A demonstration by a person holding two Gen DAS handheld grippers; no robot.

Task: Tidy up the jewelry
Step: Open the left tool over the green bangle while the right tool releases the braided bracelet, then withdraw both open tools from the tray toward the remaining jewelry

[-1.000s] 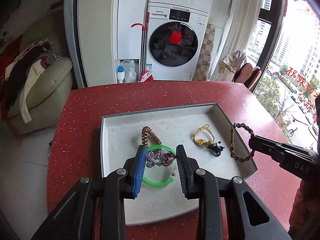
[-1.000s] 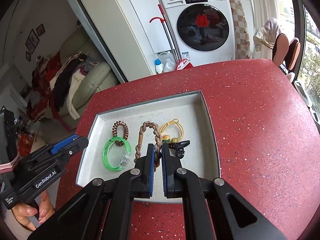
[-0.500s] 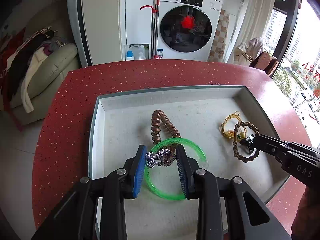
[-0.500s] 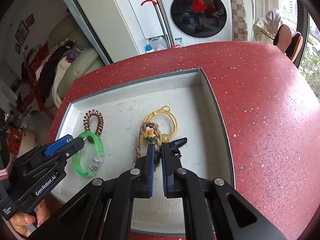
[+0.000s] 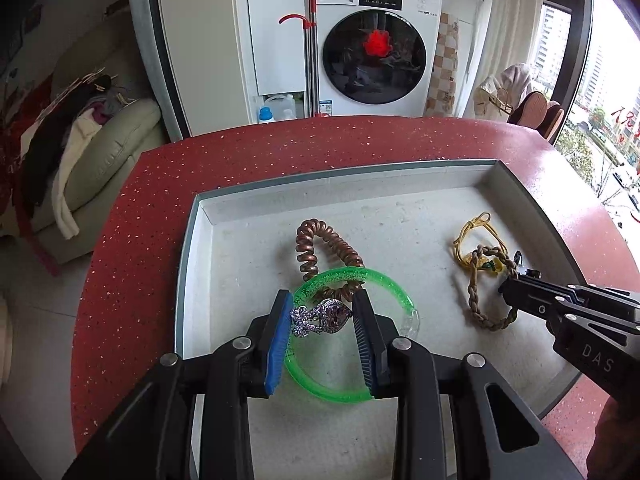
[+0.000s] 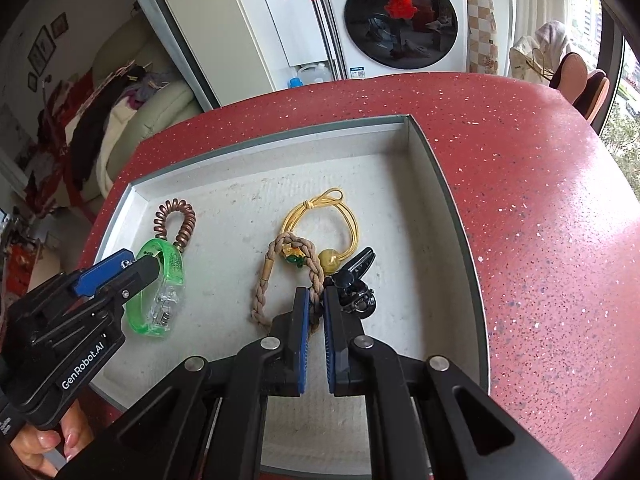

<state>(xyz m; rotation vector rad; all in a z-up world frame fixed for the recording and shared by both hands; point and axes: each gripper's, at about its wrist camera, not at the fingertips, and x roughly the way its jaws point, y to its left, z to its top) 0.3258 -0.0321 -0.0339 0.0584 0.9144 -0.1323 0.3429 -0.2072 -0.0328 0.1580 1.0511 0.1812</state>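
A grey tray (image 5: 192,240) (image 6: 424,148) sits on the red table. My left gripper (image 5: 322,312) is shut on a sparkly purple brooch (image 5: 322,318), held low over a green bangle (image 5: 384,284) (image 6: 168,264) and a copper coil hair tie (image 5: 316,240) (image 6: 176,220). My right gripper (image 6: 316,300) (image 5: 508,288) is shut on a braided brown bracelet (image 6: 264,280) (image 5: 474,300), whose loop lies in the tray over a yellow cord with a bead (image 6: 336,216) (image 5: 472,232), next to a black clip (image 6: 356,284).
The red speckled table (image 6: 520,200) extends right of the tray, with its rounded edge at left (image 5: 120,220). Beyond it are a washing machine (image 5: 376,48), a sofa with clothes (image 5: 92,140) and a window at right.
Both grippers have come down and forward over the tray. The braided bracelet, earlier hanging over the tray's right side, now lies on the yellow cord. The brooch is lower over the bangle.
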